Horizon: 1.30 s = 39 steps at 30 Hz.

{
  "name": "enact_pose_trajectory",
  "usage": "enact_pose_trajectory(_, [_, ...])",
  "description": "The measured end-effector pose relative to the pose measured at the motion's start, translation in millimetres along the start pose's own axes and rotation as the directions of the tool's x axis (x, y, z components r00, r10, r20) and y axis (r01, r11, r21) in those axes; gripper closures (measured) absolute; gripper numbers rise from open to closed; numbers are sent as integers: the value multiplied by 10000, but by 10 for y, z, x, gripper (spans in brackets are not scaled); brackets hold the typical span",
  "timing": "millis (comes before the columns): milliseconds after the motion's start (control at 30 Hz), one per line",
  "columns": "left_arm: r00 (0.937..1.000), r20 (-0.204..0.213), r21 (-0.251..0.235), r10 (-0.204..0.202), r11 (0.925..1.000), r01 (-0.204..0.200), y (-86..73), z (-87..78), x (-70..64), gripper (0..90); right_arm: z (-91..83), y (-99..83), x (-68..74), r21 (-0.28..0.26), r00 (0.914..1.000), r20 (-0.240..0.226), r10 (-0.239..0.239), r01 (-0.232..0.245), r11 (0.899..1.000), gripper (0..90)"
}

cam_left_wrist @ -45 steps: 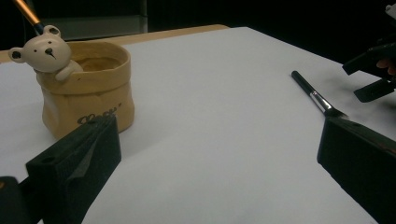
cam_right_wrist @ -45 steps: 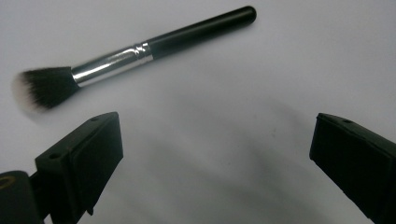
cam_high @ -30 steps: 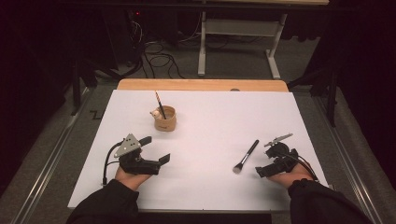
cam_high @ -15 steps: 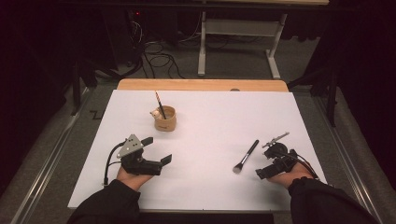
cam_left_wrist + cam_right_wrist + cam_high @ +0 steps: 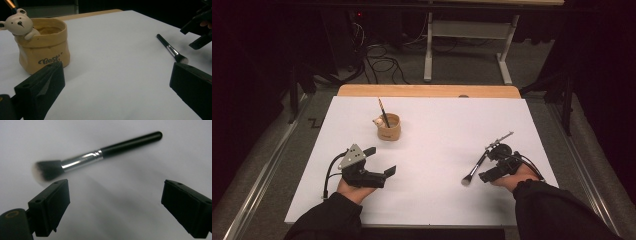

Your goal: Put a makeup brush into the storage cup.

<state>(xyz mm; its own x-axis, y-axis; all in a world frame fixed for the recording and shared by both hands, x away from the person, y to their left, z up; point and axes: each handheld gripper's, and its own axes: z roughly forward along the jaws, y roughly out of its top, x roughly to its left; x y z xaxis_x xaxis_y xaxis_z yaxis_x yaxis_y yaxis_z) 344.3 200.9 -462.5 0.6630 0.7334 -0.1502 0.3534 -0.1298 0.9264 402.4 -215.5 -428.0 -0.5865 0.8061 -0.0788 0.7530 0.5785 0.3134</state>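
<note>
Right of the bear cup (image 5: 388, 127), which already holds one brush, the makeup brush (image 5: 475, 168) lies ungrasped beside the wide-open right gripper (image 5: 486, 176); the left gripper (image 5: 382, 160) waits, jaws wide.

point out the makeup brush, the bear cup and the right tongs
makeup brush (image 5: 82, 161), right gripper view, on the silver ferrule.
bear cup (image 5: 42, 50), left gripper view, on the yellow front wall.
right tongs (image 5: 493, 173), high view, midway between the tips.
</note>
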Motion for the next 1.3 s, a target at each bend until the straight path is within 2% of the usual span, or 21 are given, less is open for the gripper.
enact_pose_trajectory(133, [10000, 25, -72, -21, 10000, 21, 4, -6, 2, 7, 51, 124, 55, -50, 9999, -124, 24, -25, 10000, 96])
enact_pose_trajectory(300, [10000, 70, -97, -29, 9999, 30, 6, -3, 3, 8, 146, 228, 87, -23, 9989, -225, 411, -412, 9992, 116])
enact_pose_trajectory(567, [10000, 44, -127, 15, 9999, -14, 9, -1, -1, 9, 246, 260, 46, -81, 9930, -284, 1148, -1151, 9933, 116])
enact_pose_trajectory(800, [9998, -71, -216, 170, 9996, -172, 18, -2, -21, 9, 300, 259, 46, -14, 9899, -323, 1382, -1383, 9904, 135])
enact_pose_trajectory(1000, [9997, -136, -248, 216, 9995, -219, 23, -8, -25, 6, 344, 249, 58, 153, 9893, -301, 1428, -1424, 9897, 194])
enact_pose_trajectory(1167, [9997, -143, -296, 193, 9994, -197, 27, -10, -24, 6, 334, 246, 77, 91, 9928, -151, 1190, -1189, 9929, 308])
enact_pose_trajectory(1233, [9997, -145, -265, 218, 9994, -222, 24, -8, -24, 6, 323, 240, 87, 96, 9921, -80, 1248, -1247, 9921, 365])
enact_pose_trajectory(1300, [9997, -144, -263, 218, 9994, -221, 25, -10, -25, 6, 319, 226, 89, -1, 9960, 13, 898, -898, 9960, 430])
